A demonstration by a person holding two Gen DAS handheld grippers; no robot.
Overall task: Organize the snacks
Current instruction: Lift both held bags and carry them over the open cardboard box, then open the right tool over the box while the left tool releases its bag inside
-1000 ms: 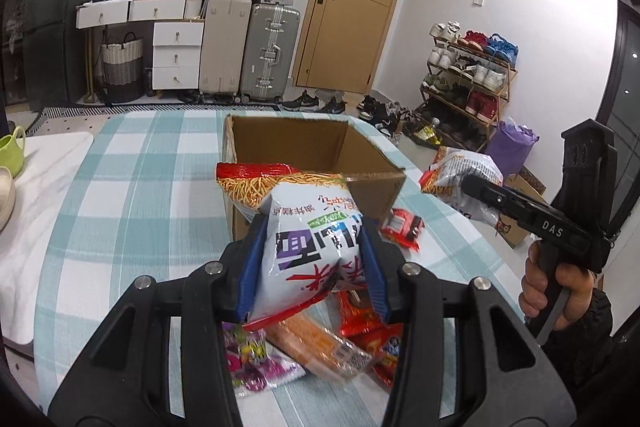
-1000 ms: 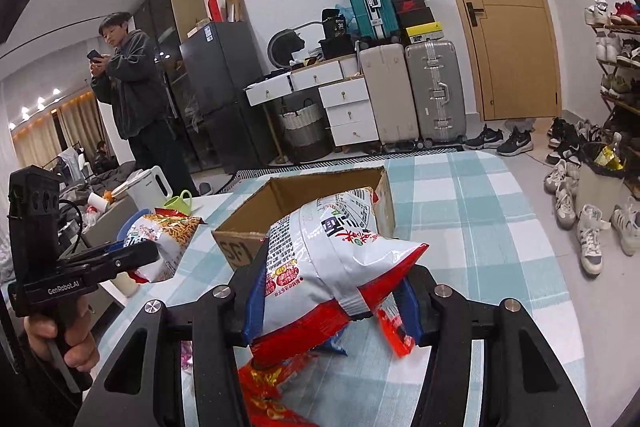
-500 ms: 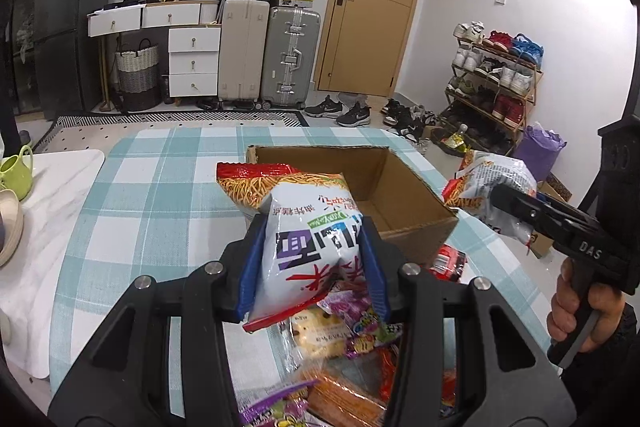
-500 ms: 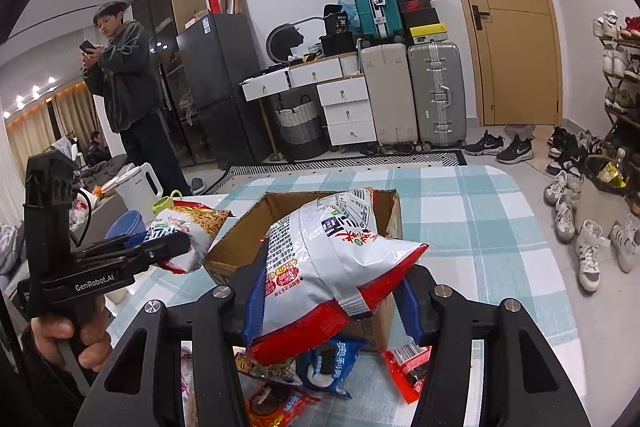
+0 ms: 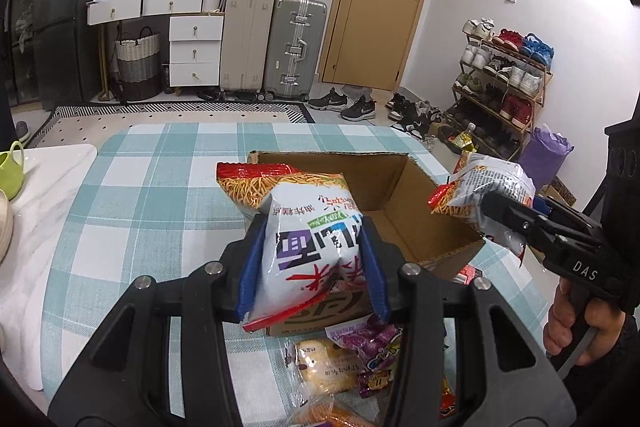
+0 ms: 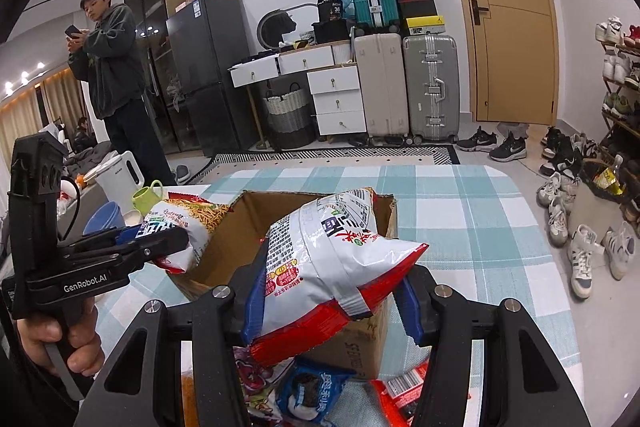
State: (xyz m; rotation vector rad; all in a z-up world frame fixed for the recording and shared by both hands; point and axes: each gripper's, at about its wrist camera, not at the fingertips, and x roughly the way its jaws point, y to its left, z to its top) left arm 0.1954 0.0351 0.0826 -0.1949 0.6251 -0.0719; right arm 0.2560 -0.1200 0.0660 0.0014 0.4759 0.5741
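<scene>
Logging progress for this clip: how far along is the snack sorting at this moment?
Early stage. The cardboard box looks empty where its inside shows, so nothing seems packed. In hand: the left gripper clamps one noodle snack bag, and the right gripper clamps another noodle snack bag; both are held near the box. Left: a pile of loose snack packets lies on the checked tablecloth.

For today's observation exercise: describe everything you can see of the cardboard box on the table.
The cardboard box is plain brown corrugated card, open at the top, and the part of its inside that shows is bare. It sits on the checked tablecloth. Dark print marks its near side. Loose snack packets lie against its near side, and two held snack bags hover above it.
</scene>
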